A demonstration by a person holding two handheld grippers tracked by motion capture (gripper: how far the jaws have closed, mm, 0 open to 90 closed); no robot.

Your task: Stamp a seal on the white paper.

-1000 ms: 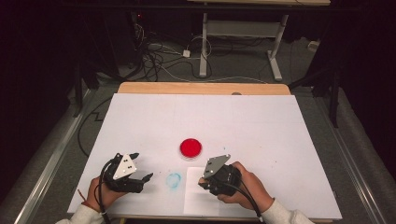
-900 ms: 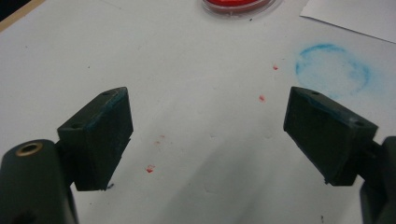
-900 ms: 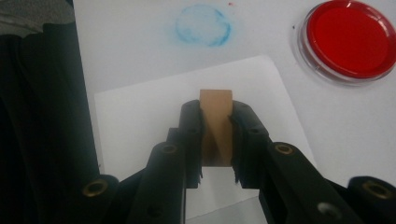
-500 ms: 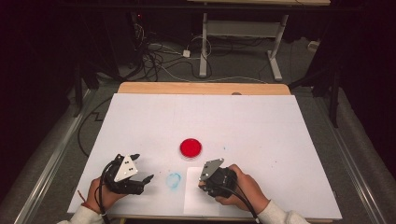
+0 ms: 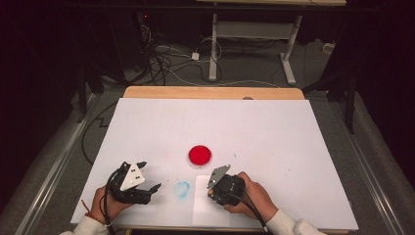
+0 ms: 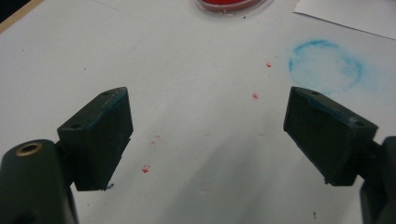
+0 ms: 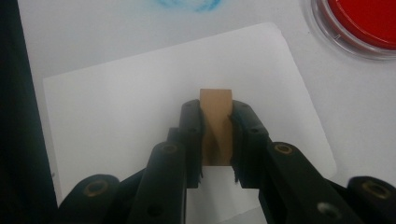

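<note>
Gripping wooden stamp block [image 7: 215,126], right tongs [image 7: 216,135] holding it over white paper sheet [image 7: 140,112] at desk [image 5: 293,137] front. No print showing on sheet; pressing remaining. Red ink pad [image 5: 200,155] sitting just beyond. Left tongs [image 6: 208,135] gaping wide, empty, resting beside blue smudge [image 6: 325,65].

My right gripper [image 7: 216,140] has its two black jaws pressed against the sides of a small tan wooden block [image 7: 215,126], whose far end pokes out past my jaw tips. Under it lies a white rectangular sheet of paper with rounded corners [image 7: 116,116], flat on the white table surface [image 7: 299,42]. Far right sits a round clear-rimmed dish of red ink [image 7: 364,21], off the paper. A smudged blue ring stain [image 7: 187,4] marks the table beyond the paper's far edge.
</note>
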